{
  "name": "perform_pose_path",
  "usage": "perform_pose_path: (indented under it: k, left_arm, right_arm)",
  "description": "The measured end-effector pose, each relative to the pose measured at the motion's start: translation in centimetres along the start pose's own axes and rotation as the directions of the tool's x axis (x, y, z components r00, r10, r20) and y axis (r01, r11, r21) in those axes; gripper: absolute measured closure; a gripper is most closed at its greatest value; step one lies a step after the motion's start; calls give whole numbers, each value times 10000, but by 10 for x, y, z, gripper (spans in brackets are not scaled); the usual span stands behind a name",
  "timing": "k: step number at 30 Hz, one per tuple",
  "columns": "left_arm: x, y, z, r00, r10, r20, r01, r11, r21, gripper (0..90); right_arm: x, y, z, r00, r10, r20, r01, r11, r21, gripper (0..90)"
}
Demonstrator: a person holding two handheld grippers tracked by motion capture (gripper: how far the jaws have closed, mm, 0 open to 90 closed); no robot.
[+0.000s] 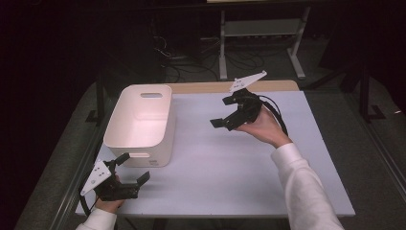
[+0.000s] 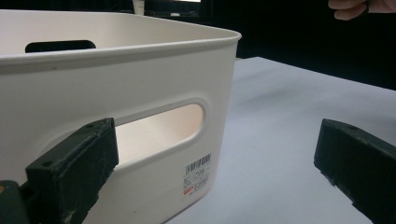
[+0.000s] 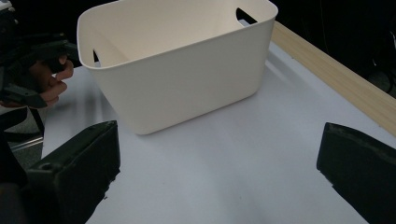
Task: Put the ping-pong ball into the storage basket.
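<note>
Basket (image 1: pixel 141 120) sits empty on the white table (image 1: pixel 230 167) — left gripper (image 1: pixel 129 168) just beside it, right gripper (image 1: pixel 225 111) raised apart, both gaping, holding nothing.

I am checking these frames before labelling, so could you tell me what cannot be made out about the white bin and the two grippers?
- White bin: floor at its near end, high view, hidden behind its near wall.
- Sticker on the bin: print too small, left gripper view.
- Left gripper: body and hand cut off by the bottom edge, left gripper view.
- Right gripper: grip hidden by the hand, high view.
</note>
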State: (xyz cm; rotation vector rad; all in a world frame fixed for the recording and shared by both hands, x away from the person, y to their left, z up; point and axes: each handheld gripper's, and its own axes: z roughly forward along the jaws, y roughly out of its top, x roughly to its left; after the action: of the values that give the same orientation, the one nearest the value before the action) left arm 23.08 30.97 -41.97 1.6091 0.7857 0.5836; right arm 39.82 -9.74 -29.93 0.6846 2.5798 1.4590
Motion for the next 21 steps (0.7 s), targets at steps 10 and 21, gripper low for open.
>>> perform_pose_path:
  k: [10, 21]
  left_arm:
    - [0, 0, 0, 10000, -79, -16, 79, 10000, -3, 0]
    - [0, 0, 1, 10000, -56, -34, 57, 10000, 14, 0]
  right_arm:
    - [-6, -16, -9, 9996, 234, 141, -233, 9997, -88, 0]
    - [-3, -28, -19, 9996, 259, 106, -254, 9987, -446, 0]
